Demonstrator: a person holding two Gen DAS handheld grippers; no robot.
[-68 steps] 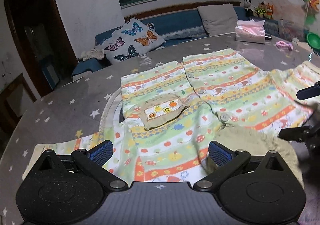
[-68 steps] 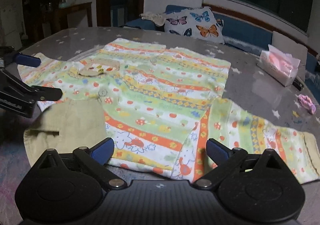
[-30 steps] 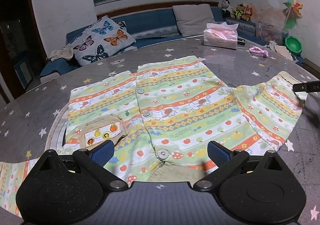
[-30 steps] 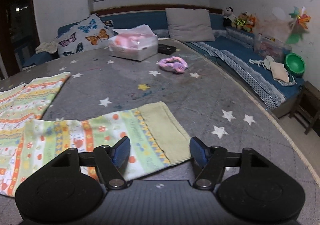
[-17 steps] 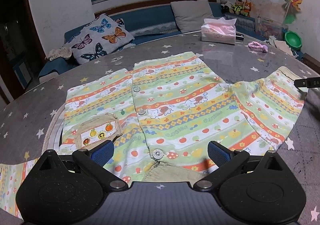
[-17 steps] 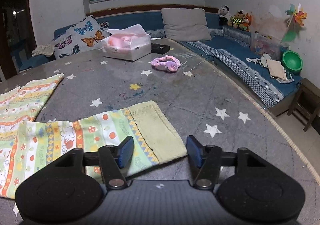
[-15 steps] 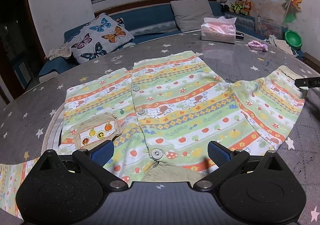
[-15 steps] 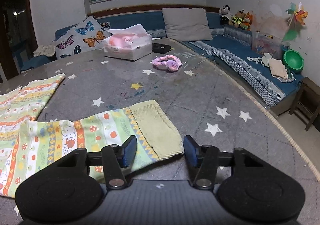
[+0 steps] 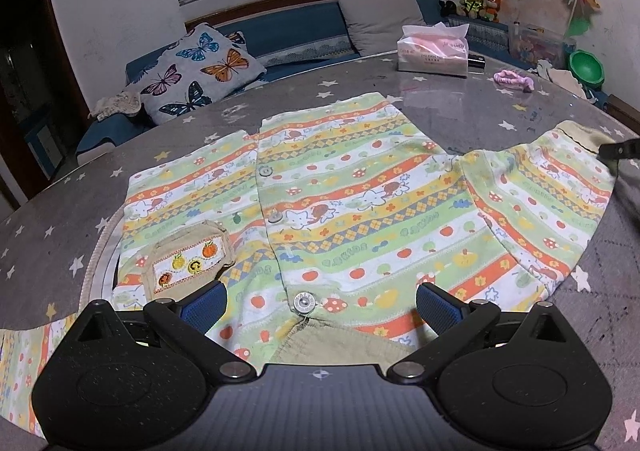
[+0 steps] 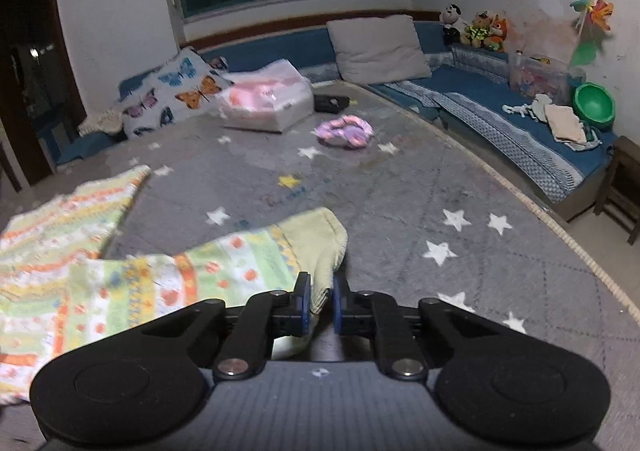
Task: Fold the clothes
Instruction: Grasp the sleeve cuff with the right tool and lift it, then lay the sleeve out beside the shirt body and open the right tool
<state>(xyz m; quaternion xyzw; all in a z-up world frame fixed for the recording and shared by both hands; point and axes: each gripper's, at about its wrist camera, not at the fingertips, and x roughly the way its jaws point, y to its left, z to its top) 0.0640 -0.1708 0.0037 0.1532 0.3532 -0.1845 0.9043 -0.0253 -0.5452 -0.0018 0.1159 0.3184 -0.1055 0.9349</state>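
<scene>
The right gripper (image 10: 318, 305), lately apart, is now clamped on the cuff (image 10: 320, 247), lower centre; the left gripper (image 9: 320, 303) is kept apart; a sleeve fold is judged begun.

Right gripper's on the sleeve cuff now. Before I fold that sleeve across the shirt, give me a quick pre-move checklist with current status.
1. Right gripper shut on sleeve cuff: ok.
2. Both cuff layers pinched: cannot tell.
3. Left gripper open over the shirt collar end, holding nothing: ok.
4. Shirt body flat, buttoned: ok.
5. Tissue pack and pink scrunchie apart from the sleeve: ok.
</scene>
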